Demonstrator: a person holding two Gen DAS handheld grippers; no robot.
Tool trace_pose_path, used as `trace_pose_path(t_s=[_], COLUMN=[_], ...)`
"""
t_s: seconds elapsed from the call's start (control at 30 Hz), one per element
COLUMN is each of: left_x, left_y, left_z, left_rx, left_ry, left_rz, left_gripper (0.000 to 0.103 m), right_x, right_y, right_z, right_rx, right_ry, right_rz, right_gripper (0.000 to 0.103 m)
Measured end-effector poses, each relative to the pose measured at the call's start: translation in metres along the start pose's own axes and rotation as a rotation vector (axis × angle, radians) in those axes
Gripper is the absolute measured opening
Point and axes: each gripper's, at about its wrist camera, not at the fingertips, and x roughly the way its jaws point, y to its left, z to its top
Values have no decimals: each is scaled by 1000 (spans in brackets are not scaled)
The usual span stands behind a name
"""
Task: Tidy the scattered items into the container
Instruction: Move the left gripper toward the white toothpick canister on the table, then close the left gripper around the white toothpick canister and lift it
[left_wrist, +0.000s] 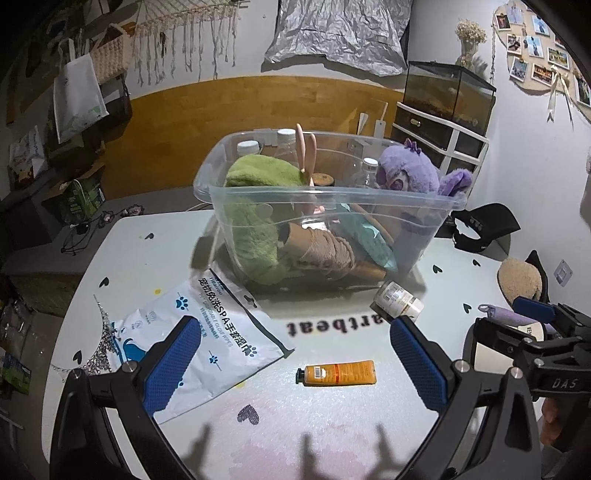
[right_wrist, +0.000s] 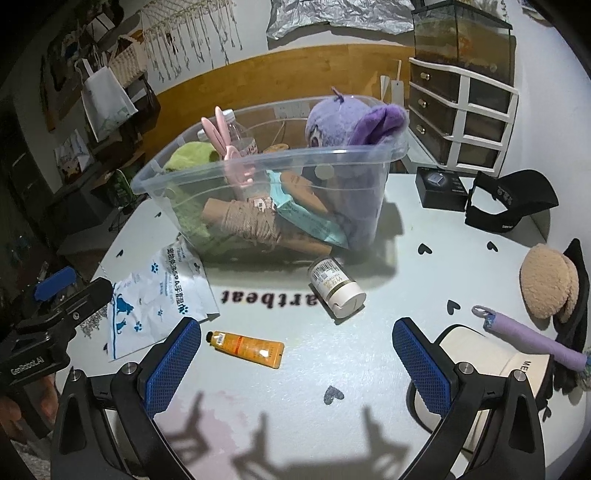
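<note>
Both claws, left claw (left_wrist: 295, 362) and right claw (right_wrist: 295, 363), gape wide over the desk (right_wrist: 332, 354); orange tube (left_wrist: 338, 373) lies between the left's fingers.

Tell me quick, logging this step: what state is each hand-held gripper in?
Left hand-held gripper: open, holding nothing.
Right hand-held gripper: open, holding nothing.

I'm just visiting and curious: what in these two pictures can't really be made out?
- Printed word on the table: starts under the clear bin in both views; only "artbeat" shows.
- White cap: lettering cut off by the right gripper and purple stick.
- Orange tube and small white jar: label print too small.
- Wall photos, left view: too small, cut by the edge.
</note>
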Motion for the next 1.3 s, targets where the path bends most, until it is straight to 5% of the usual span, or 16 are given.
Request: trace_pose_path(t_s=[0.53, 0.7, 0.97, 1.1, 1.3], left_x=[86, 126, 188, 218, 241], left_y=[-49, -79, -119, -135, -145], left_z=[6, 10, 11, 11, 14], left_rx=[97, 160, 226, 248, 216], left_ry=[95, 109, 171, 211, 217], left_rz=[-127, -184, -258, -283, -302], left_gripper=[101, 100, 91, 65, 63], right_x=[43, 50, 55, 56, 60], right_y=[-44, -66, -93, -99, -107], right_z=[-5, -13, -25, -29, -32], right_rx=[98, 161, 240, 262, 293], right_ry=[95, 140, 186, 200, 218], right_rz=[-79, -108, -145, -160, -164], right_gripper=[103, 95, 91, 91, 91])
